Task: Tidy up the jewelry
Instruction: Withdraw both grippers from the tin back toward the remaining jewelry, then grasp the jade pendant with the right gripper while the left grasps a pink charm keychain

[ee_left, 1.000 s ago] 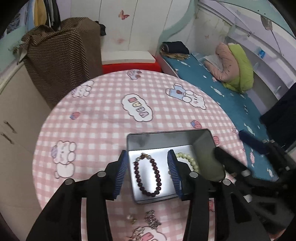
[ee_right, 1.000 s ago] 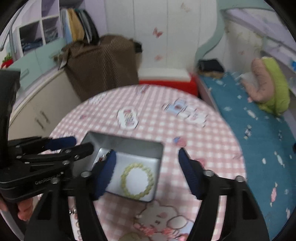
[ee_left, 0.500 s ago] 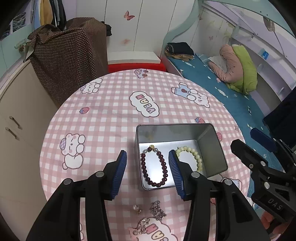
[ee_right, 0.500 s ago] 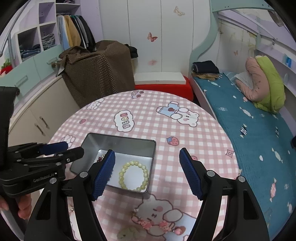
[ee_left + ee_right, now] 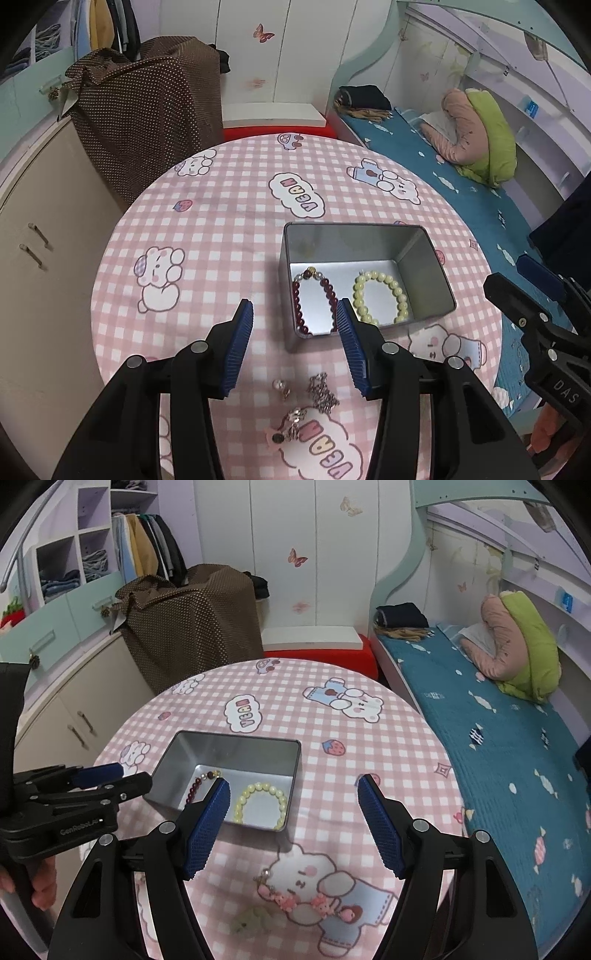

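An open metal tin (image 5: 428,258) (image 5: 236,744) sits on the round pink checked table. Inside lie a dark red bead bracelet (image 5: 297,306) (image 5: 195,788) and a pale yellow bead bracelet (image 5: 397,293) (image 5: 282,805). My left gripper (image 5: 295,317) is open and empty, above the table just in front of the tin. Below it lie a silver chain (image 5: 323,391), a small earring (image 5: 280,387) and a pink charm piece (image 5: 290,424). My right gripper (image 5: 293,794) is open and empty, to the right of the tin. A pink beaded charm chain (image 5: 295,897) and a green piece (image 5: 255,921) lie below it.
The table's edge (image 5: 107,280) drops to a beige cabinet (image 5: 40,280) on the left. A blue bed (image 5: 498,738) runs along the right. A brown dotted cloth covers furniture (image 5: 192,627) behind the table.
Both grippers have drawn back and up from the tin. More of the table and the loose jewellery in front of the tin has come into view.
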Tool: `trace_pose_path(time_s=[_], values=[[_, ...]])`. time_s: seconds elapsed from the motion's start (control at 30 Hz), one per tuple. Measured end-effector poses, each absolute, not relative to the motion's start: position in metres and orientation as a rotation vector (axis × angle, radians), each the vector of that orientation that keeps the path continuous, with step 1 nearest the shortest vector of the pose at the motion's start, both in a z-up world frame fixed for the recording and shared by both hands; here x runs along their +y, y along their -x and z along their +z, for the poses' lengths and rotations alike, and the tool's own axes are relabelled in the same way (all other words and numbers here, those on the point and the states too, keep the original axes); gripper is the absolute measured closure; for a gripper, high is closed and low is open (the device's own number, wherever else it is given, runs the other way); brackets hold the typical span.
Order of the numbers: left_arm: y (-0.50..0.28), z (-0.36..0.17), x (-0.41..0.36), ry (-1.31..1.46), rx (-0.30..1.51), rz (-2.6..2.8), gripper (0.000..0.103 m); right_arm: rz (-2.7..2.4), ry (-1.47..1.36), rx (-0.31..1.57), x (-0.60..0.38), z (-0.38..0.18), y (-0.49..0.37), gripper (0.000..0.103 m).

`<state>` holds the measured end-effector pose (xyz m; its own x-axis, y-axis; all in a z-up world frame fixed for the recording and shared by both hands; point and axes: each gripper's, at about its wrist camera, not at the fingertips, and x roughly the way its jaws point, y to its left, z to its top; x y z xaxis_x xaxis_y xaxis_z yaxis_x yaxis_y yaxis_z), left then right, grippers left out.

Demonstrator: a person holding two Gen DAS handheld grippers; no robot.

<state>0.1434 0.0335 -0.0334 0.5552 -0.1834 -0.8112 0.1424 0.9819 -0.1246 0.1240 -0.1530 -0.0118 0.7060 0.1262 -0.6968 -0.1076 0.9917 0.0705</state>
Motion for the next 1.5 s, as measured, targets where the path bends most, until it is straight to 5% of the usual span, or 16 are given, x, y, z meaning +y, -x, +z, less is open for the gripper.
trace_pose_path(time_s=[0.13, 0.7, 0.83, 1.23, 1.4, 1.5], values=[[-0.131, -0.037, 0.037, 0.035, 0.962, -0.191, 0.05, 0.14, -0.021, 0.774, -0.153, -0.013, -0.113, 0.033], [-0.097, -0.088, 0.054, 0.048, 1.093, -0.199, 0.049, 0.15, -0.045, 0.888, -0.153, -0.061, -0.075, 0.033], [-0.089, -0.098, 0.057, 0.038, 1.112, -0.216, 0.041, 0.16, -0.054, 0.926, -0.151, -0.075, -0.069, 0.033], [-0.071, -0.11, 0.056, -0.012, 1.095, -0.251, 0.039, 0.185, -0.074, 1.003, -0.139, -0.102, -0.062, 0.033], [-0.068, -0.111, 0.049, -0.065, 1.067, -0.274, 0.043, 0.179, -0.079, 1.022, -0.139, -0.11, -0.062, 0.033], [-0.069, -0.11, 0.048, -0.078, 1.058, -0.285, 0.058, 0.178, -0.077, 1.029, -0.137, -0.113, -0.062, 0.033]])
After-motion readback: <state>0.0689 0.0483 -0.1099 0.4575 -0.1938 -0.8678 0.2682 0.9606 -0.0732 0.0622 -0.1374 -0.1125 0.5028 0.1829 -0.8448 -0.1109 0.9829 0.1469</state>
